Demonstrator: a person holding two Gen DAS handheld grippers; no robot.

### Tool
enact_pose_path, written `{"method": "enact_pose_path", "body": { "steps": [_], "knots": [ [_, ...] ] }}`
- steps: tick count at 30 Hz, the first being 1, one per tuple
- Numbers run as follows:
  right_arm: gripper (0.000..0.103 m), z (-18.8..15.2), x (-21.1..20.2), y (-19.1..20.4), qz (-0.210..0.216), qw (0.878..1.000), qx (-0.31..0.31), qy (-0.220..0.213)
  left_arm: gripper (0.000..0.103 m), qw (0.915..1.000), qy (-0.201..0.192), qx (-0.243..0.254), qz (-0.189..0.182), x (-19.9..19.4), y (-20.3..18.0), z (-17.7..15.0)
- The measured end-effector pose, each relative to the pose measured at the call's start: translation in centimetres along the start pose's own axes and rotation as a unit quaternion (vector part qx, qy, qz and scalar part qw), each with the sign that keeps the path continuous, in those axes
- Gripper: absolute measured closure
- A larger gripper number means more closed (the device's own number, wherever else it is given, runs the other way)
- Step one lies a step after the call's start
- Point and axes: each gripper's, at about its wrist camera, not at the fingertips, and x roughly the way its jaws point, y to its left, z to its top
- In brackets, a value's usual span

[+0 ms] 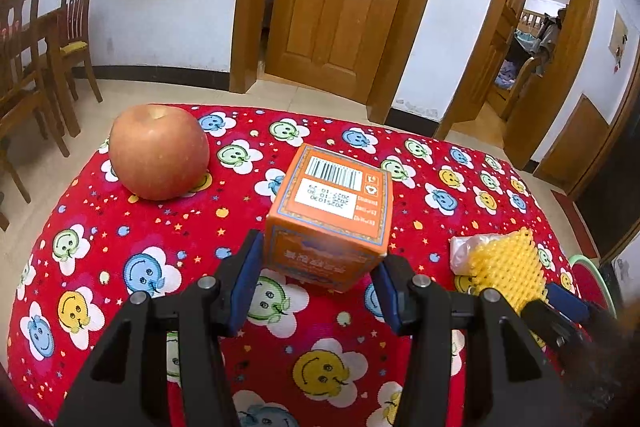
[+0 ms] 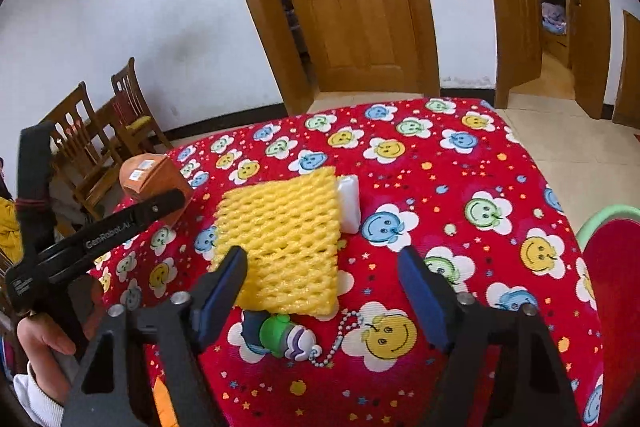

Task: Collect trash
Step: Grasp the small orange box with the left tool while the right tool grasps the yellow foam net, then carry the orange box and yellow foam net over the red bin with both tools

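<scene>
An orange carton (image 1: 330, 213) with a barcode stands on the red smiley tablecloth (image 1: 120, 243). My left gripper (image 1: 318, 277) is open, its blue pads at either side of the carton's near end. A yellow foam fruit net (image 2: 280, 239) lies over a small white plastic packet (image 2: 349, 201); both also show in the left wrist view, the net (image 1: 506, 267) at the right. My right gripper (image 2: 324, 287) is open just above the net's near edge. The carton (image 2: 154, 179) shows at the left of the right wrist view behind the left gripper's body.
A red apple (image 1: 159, 151) sits at the table's far left. A green and white keychain toy (image 2: 290, 339) with a bead chain lies in front of the net. A red, green-rimmed bin (image 2: 612, 267) stands at the table's right edge. Wooden chairs (image 1: 40, 39) stand left.
</scene>
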Motion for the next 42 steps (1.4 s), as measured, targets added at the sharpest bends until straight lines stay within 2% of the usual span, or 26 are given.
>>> {"method": "enact_pose_path", "body": {
  "steps": [2, 4, 5, 7, 9, 14, 23, 26, 33, 36, 42],
  "knots": [
    [0.038, 0.2, 0.5, -0.1, -0.007, 1.0, 0.008, 0.006, 0.051, 1.0, -0.004, 0.004, 0.001, -0.1, -0.2, -0.1],
    [0.054, 0.3, 1.0, -0.1, 0.001, 1.0, 0.012, 0.014, 0.051, 1.0, -0.004, 0.007, 0.001, -0.2, -0.4, -0.2],
    [0.067, 0.4, 1.2, -0.1, 0.009, 1.0, 0.012, 0.018, 0.051, 1.0, -0.003, 0.008, 0.001, -0.1, -0.5, -0.3],
    [0.078, 0.4, 1.2, 0.1, 0.027, 0.999, 0.008, 0.017, 0.051, 1.0, -0.003, 0.007, 0.001, -0.1, -0.6, -0.3],
    [0.083, 0.4, 0.9, 0.2, 0.029, 1.0, 0.004, 0.008, 0.051, 1.0, -0.003, 0.005, 0.001, -0.1, -0.6, -0.3],
    [0.086, 0.3, -0.4, 0.5, 0.037, 0.999, -0.001, -0.024, 0.051, 1.0, -0.004, 0.005, 0.001, -0.2, -0.5, -0.4],
    [0.087, -0.1, -2.8, -0.6, 0.075, 0.994, 0.016, -0.083, 0.051, 0.9997, -0.018, 0.017, -0.004, -0.7, -0.8, -0.4],
    [0.087, 0.1, -3.6, -0.6, 0.074, 0.992, 0.005, -0.098, 0.051, 0.9993, -0.026, 0.026, -0.005, -1.1, -1.1, -0.5],
    [0.086, 0.7, -5.4, -2.2, 0.071, 0.991, 0.022, -0.115, 0.051, 0.9972, -0.046, 0.045, -0.038, -3.1, -2.8, -0.7],
    [0.086, 0.8, -5.9, -3.2, 0.069, 0.99, 0.036, -0.117, 0.051, 0.9964, -0.059, 0.054, -0.026, -3.7, -3.5, -0.4],
    [0.085, 1.0, -7.7, -4.7, 0.078, 0.986, 0.06, -0.132, 0.051, 0.9961, -0.064, 0.049, -0.034, -5.8, -4.4, -0.2]
  ]
}}
